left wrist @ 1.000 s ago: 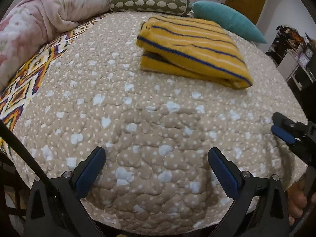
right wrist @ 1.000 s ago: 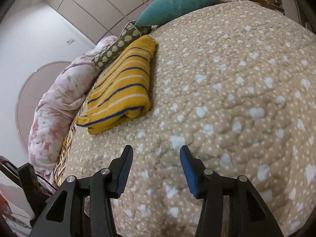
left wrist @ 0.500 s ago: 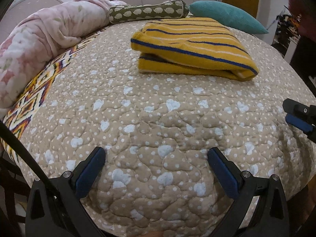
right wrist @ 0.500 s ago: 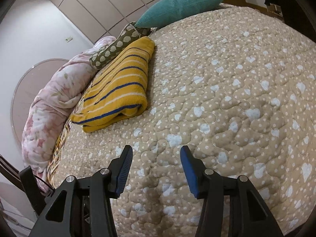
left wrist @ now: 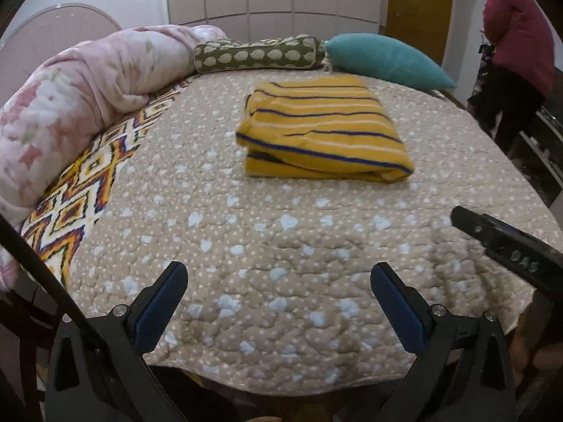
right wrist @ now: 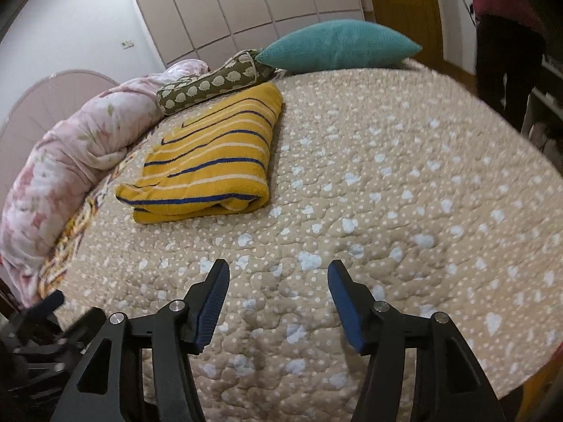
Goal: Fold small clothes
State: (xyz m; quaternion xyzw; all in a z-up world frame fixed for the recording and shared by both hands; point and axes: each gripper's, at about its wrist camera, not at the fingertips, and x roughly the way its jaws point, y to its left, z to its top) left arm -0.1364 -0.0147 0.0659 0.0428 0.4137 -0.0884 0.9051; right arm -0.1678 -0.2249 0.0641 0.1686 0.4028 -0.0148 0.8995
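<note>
Folded yellow terry cloth with blue and white stripes (left wrist: 325, 130) lies in the upper middle of the left wrist view, flat on a beige quilted bedspread dotted with pale hearts (left wrist: 246, 246). The left gripper (left wrist: 278, 292) hangs at the bottom of the frame with its blue-padded fingers (left wrist: 160, 304) spread wide and nothing between them, well apart from the cloth. The right gripper (left wrist: 506, 246) pokes in from the right edge. Behind the cloth sit an olive bolster with pale prints (left wrist: 258, 54) and a teal cushion (left wrist: 383, 59); a rolled pink floral blanket (left wrist: 70, 105) fills the upper left, and a person in a dark pink top (left wrist: 515, 31) stands at the upper right. In the right wrist view the cloth (right wrist: 211, 158) sits left of centre, and the right gripper (right wrist: 278, 302) at the bottom has just been opening, its fingers (right wrist: 343, 302) at a middling spread, empty over the bedspread (right wrist: 404, 193).
</note>
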